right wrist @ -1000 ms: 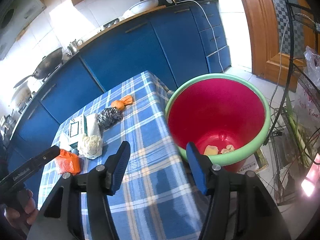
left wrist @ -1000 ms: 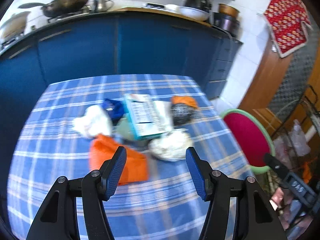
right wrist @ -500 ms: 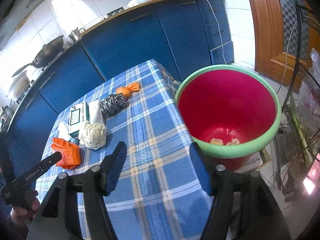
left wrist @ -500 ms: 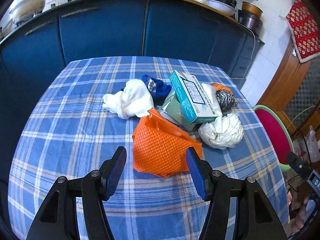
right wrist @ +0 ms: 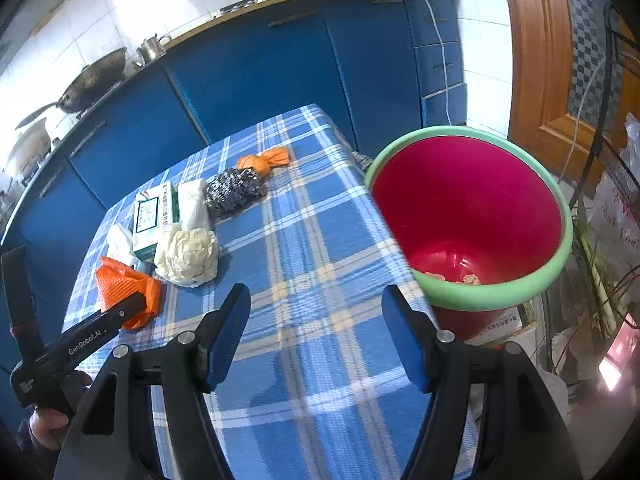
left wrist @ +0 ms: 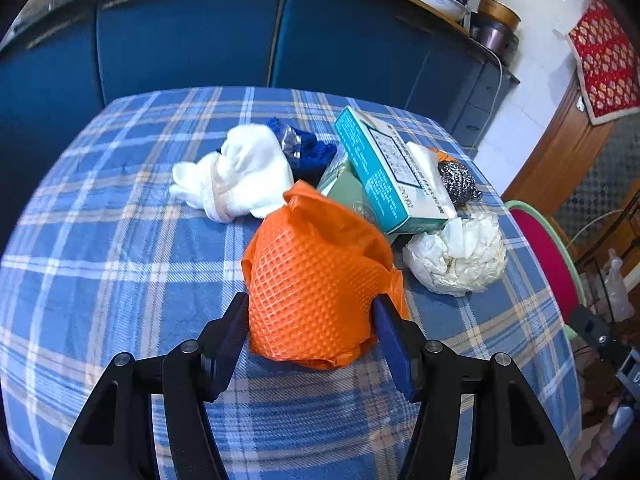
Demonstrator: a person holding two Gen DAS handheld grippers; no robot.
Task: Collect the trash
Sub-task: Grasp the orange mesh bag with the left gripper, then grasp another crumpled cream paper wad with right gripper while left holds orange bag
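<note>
A crumpled orange mesh bag (left wrist: 316,284) lies on the blue plaid tablecloth (left wrist: 120,264). My left gripper (left wrist: 312,320) is open, with one finger on each side of the bag. Behind the bag lie a white cloth (left wrist: 240,176), a blue rag (left wrist: 308,148), a teal box (left wrist: 384,168), a steel scourer (left wrist: 458,182) and a white crumpled wad (left wrist: 460,256). My right gripper (right wrist: 316,320) is open and empty above the table's near right part, next to a red bin with a green rim (right wrist: 472,216). The orange bag (right wrist: 124,284) also shows in the right wrist view.
A small orange wrapper (right wrist: 266,160) lies at the table's far end. Blue kitchen cabinets (left wrist: 240,40) stand behind the table, with a wok (right wrist: 92,80) and pots on the counter. A wooden door (right wrist: 548,60) and a wire rack (right wrist: 608,184) stand to the right of the bin.
My left gripper has moved forward and down until its open fingers sit either side of the orange bag. My right gripper has drifted slightly and stays open.
</note>
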